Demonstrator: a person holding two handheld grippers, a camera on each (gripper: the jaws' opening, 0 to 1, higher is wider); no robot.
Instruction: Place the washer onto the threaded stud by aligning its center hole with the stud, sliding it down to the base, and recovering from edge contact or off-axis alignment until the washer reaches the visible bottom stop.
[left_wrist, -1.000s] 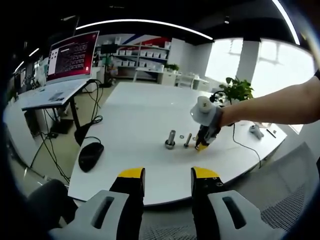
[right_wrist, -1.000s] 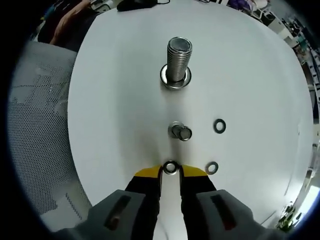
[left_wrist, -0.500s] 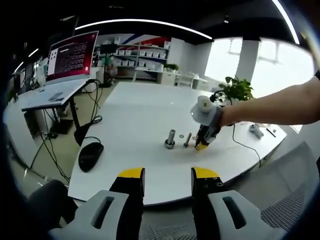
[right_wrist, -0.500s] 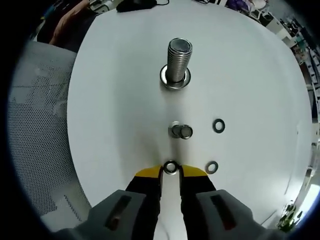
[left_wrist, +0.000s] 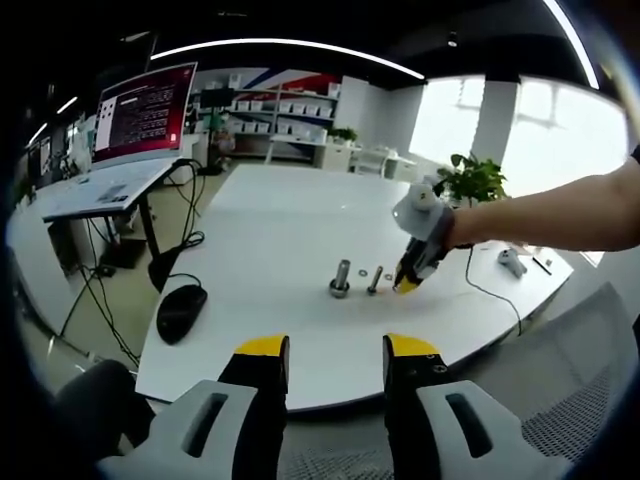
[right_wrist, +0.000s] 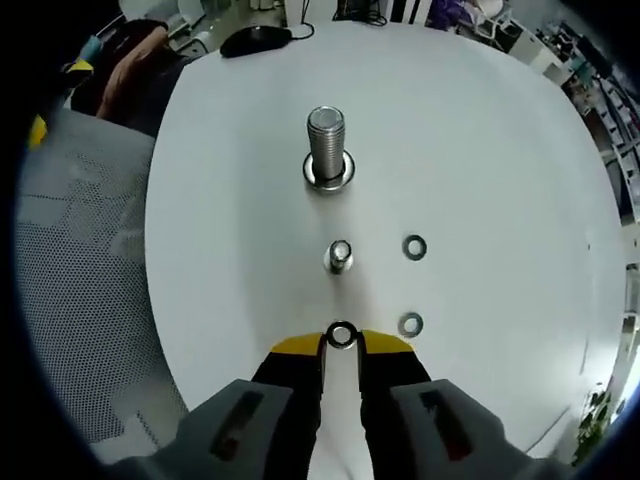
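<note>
In the right gripper view my right gripper (right_wrist: 341, 338) is shut on a small steel washer (right_wrist: 341, 334), pinched between its yellow tips above the white table (right_wrist: 480, 140). Straight ahead stands a short thin stud (right_wrist: 339, 256), and beyond it a tall thick threaded stud (right_wrist: 325, 148) on a round base. The left gripper view looks across the table at the right gripper (left_wrist: 406, 285), tilted down just right of the thin stud (left_wrist: 376, 279) and the thick stud (left_wrist: 341, 277). My left gripper (left_wrist: 335, 350) is open and holds nothing, back from the table's near edge.
Two loose washers (right_wrist: 414, 246) (right_wrist: 410, 324) lie on the table right of the thin stud. A black mouse (left_wrist: 181, 310) sits near the table's left edge, with cables beside it. A mesh chair (right_wrist: 80, 300) stands by the table. A monitor (left_wrist: 145, 112) is on a far desk.
My right gripper has lifted slightly and tilted with the washer still in it, so both studs look smaller and further off. The left gripper has stayed still.
</note>
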